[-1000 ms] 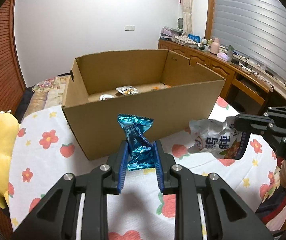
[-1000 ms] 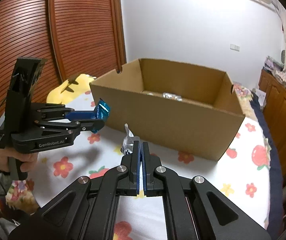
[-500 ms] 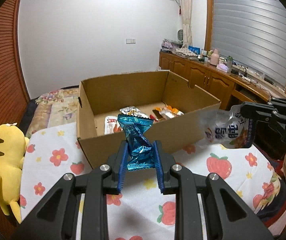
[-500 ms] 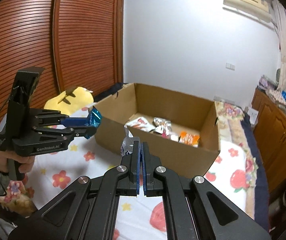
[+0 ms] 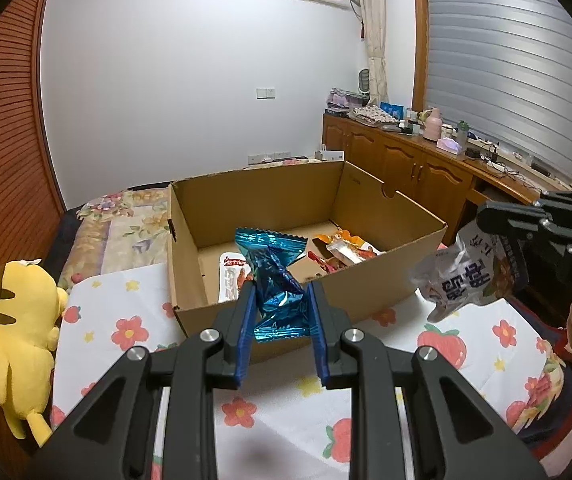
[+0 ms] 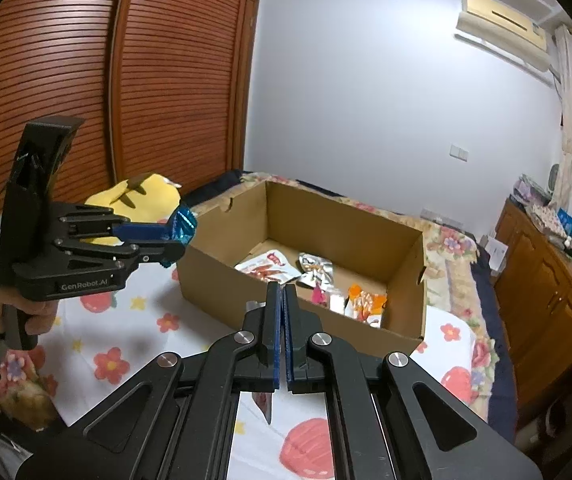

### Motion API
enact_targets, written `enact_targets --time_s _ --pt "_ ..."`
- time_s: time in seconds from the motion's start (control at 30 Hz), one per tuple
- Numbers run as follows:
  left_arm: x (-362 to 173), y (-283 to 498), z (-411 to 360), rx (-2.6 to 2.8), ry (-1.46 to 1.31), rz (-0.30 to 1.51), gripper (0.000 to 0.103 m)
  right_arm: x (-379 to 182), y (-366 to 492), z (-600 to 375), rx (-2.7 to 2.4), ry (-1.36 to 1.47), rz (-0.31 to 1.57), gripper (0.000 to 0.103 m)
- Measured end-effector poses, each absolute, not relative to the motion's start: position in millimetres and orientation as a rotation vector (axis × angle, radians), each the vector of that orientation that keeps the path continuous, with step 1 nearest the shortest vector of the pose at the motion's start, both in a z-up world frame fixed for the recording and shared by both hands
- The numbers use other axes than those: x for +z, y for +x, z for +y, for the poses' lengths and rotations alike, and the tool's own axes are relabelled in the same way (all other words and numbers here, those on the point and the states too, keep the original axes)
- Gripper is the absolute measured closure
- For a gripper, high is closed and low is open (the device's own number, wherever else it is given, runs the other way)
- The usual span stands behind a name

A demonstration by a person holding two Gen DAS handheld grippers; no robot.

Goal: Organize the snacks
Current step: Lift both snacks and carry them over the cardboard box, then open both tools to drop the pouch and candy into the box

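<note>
My left gripper (image 5: 280, 292) is shut on a crinkled blue foil snack packet (image 5: 270, 256), held upright in front of the open cardboard box (image 5: 365, 280). In the right wrist view the left gripper (image 6: 174, 236) hangs off the box's left corner with the blue packet (image 6: 185, 222) at its tips. My right gripper (image 6: 280, 292) is shut on a silver pouch with blue lettering (image 5: 461, 276), which dangles right of the box. Only a sliver of the pouch (image 6: 264, 404) shows under those fingers. Several snack packets (image 6: 270, 266) lie on the box floor.
The box (image 6: 214, 284) stands on a bed with a flower-and-strawberry sheet (image 5: 126, 320). A yellow plush toy (image 5: 14, 332) lies at the bed's left edge by slatted wooden doors (image 6: 86, 80). Wooden cabinets with clutter (image 5: 417, 168) run along the right wall.
Both grippers have risen with their packets still held. The box now sits lower in both views, and its floor with the snacks shows.
</note>
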State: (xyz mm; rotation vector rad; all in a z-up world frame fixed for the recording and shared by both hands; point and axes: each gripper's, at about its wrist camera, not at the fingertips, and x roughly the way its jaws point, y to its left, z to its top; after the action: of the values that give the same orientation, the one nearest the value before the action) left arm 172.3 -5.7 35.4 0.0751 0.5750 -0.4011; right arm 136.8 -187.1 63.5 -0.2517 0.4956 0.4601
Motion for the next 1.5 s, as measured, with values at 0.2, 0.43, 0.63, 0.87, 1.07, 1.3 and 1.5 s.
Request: enact_targets --time_s 0.2,0.43,0.63,0.87,1.07,1.3,1.5 --pt "42.1 190.8 -6.7 -0.399 0.069 0.559 0.080 79.1 152.7 -188.6 0.455 -0.261 0.466 0.103" --pt "43.8 229.2 -8.1 -0.388 0.067 0.560 0.080 91.9 182.6 -185.8 0.457 -0.276 0.433 0.103" --pt "27.0 264.7 -15.0 -0.385 0.063 0.604 0.080 83.2 220.2 -184.4 0.463 -0.282 0.443 0.103" --pt "4.7 288.2 -22.1 -0.386 0.072 0.657 0.080 54.9 259.4 -182.9 0.470 -0.279 0.496 0.103" --pt "-5.0 295.9 -29.4 -0.394 0.093 0.691 0.079 31.3 275.6 -175.1 0.490 -0.266 0.545 0.103" --pt "-8.3 298.1 -34.2 -0.397 0.095 0.724 0.077 15.0 283.4 -166.2 0.515 -0.253 0.578 0.103" --pt "-6.6 295.4 -37.2 -0.401 0.092 0.719 0.063 -1.8 295.9 -165.1 0.518 -0.235 0.635 0.103"
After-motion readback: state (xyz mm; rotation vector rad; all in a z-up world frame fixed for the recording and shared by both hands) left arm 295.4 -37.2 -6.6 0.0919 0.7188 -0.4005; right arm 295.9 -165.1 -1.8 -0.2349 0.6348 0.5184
